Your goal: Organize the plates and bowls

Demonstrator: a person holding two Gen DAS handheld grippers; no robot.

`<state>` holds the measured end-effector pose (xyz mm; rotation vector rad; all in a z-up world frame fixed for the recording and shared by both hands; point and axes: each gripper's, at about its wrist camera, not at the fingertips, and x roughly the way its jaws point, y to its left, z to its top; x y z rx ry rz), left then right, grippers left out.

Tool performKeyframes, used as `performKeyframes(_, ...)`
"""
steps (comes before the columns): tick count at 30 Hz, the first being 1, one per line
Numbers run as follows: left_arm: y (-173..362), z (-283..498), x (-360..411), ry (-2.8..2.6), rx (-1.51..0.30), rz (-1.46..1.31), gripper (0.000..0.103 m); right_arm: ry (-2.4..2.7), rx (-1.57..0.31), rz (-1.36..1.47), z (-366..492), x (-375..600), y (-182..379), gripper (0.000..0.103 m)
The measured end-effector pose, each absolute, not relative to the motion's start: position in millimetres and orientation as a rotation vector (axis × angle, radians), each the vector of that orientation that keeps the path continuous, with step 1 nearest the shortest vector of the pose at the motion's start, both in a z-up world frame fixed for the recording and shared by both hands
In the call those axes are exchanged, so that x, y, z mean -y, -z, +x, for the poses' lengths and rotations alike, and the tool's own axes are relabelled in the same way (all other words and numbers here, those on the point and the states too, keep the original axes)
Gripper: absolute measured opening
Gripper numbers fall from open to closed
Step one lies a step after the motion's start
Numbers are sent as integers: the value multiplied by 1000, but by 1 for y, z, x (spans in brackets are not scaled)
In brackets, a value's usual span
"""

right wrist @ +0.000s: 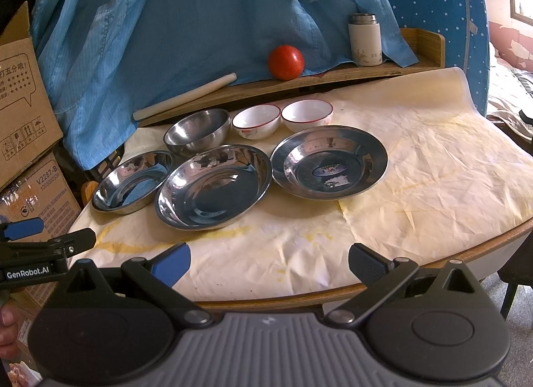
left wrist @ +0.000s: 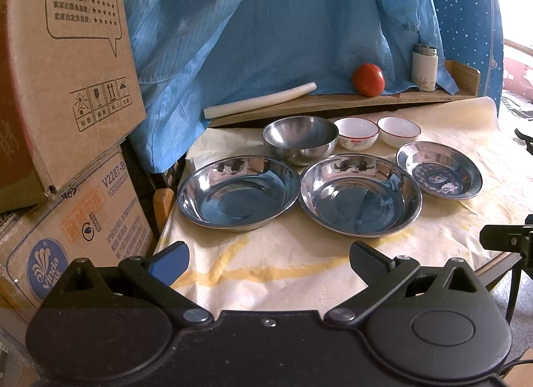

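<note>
Six dishes lie in two rows on the cream, yellow-stained cloth covering the round wooden tabletop [right wrist: 433, 258], and none is stacked yet. The front row holds a wide shallow steel plate on the left [left wrist: 238, 192], a matching wide steel plate in the middle [left wrist: 360, 194], and a smaller steel plate with a sticker in its well [left wrist: 439, 169] on the right. Behind them stand a deep steel bowl [left wrist: 299, 138] and two small white ceramic bowls with red rims, one [left wrist: 356, 133] touching or nearly touching the other [left wrist: 398, 131].

The left hand-held gripper [left wrist: 268, 262] hangs over the near edge of the cloth, its jaws spread wide with nothing between them. The left and middle steel plates lie straight ahead of it, a little to either side of its centre line, so it is the nearer of the two to the left plate. The right hand-held gripper [right wrist: 269, 263] is likewise released and empty, held just off the table's near rim. From it the dishes lie ahead and leftward; the sticker plate [right wrist: 329, 162] is the one most nearly in front, with the middle plate [right wrist: 213, 185] next.

The plates are round, so no long axis governs the grasp; what matters is which near rim faces each gripper. Probably the right one suits the sticker plate and the white bowls, the left one the leftmost plate.
</note>
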<state>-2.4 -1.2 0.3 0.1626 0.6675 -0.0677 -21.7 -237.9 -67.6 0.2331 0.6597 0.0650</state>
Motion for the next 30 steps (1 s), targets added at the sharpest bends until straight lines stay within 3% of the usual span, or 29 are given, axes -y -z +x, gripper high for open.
performKeyframes(30, 2, 3, 2, 77, -680, 166, 102, -59, -667, 236, -16, 237, 69, 103)
